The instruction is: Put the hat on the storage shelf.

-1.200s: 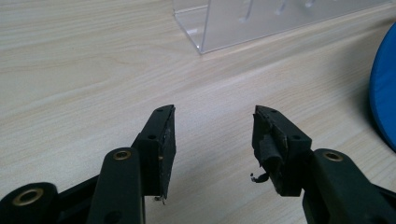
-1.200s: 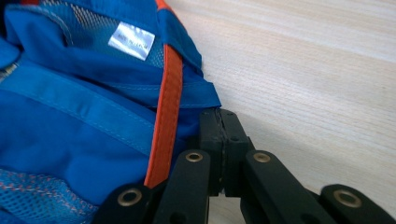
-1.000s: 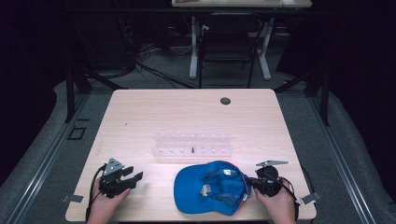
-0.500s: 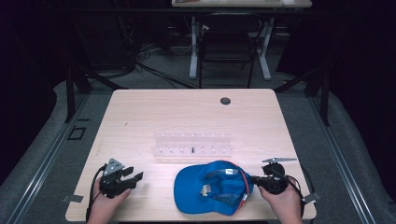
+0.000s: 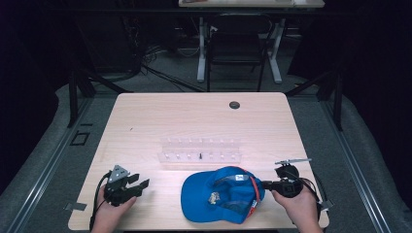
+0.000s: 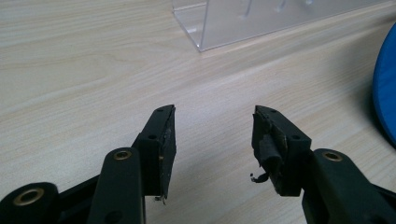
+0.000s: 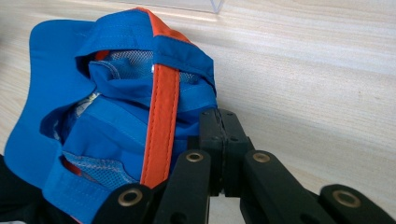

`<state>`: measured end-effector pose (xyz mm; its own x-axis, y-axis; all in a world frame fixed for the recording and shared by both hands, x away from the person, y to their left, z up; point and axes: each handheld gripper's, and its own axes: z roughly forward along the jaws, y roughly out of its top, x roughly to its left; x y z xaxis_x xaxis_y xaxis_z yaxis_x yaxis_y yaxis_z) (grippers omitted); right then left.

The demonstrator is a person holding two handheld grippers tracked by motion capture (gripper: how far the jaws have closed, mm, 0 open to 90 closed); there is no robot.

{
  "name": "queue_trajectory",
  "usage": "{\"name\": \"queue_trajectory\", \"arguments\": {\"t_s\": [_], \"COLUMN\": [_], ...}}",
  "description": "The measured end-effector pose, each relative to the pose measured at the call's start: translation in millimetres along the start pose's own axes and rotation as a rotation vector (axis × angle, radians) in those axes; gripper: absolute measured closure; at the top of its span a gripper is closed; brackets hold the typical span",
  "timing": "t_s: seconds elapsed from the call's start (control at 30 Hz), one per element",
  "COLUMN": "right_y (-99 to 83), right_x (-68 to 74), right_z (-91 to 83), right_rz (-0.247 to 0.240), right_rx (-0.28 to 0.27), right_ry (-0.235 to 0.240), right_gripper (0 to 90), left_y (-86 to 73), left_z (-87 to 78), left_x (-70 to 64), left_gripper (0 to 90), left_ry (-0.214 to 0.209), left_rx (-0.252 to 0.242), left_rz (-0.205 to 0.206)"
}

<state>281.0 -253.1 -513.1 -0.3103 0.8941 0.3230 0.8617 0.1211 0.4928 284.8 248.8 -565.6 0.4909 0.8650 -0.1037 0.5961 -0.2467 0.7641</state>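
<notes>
A blue cap [image 5: 221, 196] with an orange band lies upside down near the table's front edge, its brim pointing left. In the right gripper view the cap [image 7: 116, 107] shows its mesh lining and orange strap. My right gripper [image 5: 266, 184] lies at the cap's right edge, and its jaws [image 7: 219, 119] are pressed together on the edge of the fabric. At the front left corner my left gripper [image 5: 141, 185] rests on the table, well left of the cap. Its jaws [image 6: 212, 140] stand apart over bare wood with nothing between them.
A clear plastic rack [image 5: 200, 150] with small pegs stands across the middle of the table, just behind the cap; its corner [image 6: 243, 23] shows ahead of my left gripper. A round black grommet [image 5: 234, 105] sits near the far edge.
My right hand has shifted a little to the right, and the cap's right edge has stretched out with it. The left gripper has stayed put.
</notes>
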Motion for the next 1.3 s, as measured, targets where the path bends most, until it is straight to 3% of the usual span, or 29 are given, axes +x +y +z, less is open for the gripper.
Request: {"name": "queue_trajectory", "arguments": {"t_s": [0.3,0.57,0.63,0.67,0.7,0.9,1.3], "right_y": [13.0,26.2,31.7,31.7,35.4,43.9,59.5], "right_x": [8.3,13.6,15.8,15.8,16.0,17.8,17.1], "right_z": [-6.6,-10.2,-11.7,-11.7,-13.9,-20.3,-32.5], "right_rz": [-0.018,-0.043,-0.012,-0.012,-0.026,0.000,0.061], "right_rx": [0.046,0.126,0.155,0.155,0.189,0.227,0.253], "right_ry": [-0.019,-0.036,-0.043,-0.043,-0.038,-0.021,0.010], "right_gripper": [90.0,90.0,90.0,90.0,90.0,90.0,90.0], "left_y": [0.0,-0.1,0.0,0.0,0.0,-0.2,-0.4], "left_z": [0.0,0.4,0.3,0.3,0.3,0.6,1.0], "left_x": [-0.2,-0.8,-0.7,-0.7,-0.7,-1.6,-2.6], "left_gripper": [50.0,50.0,50.0,50.0,50.0,50.0,50.0], "left_ry": [-0.002,0.001,0.002,0.002,0.001,0.000,0.000], "left_rx": [0.004,0.002,0.001,0.001,0.001,0.001,0.003], "left_rz": [0.001,0.006,0.007,0.007,0.007,0.006,0.010]}}
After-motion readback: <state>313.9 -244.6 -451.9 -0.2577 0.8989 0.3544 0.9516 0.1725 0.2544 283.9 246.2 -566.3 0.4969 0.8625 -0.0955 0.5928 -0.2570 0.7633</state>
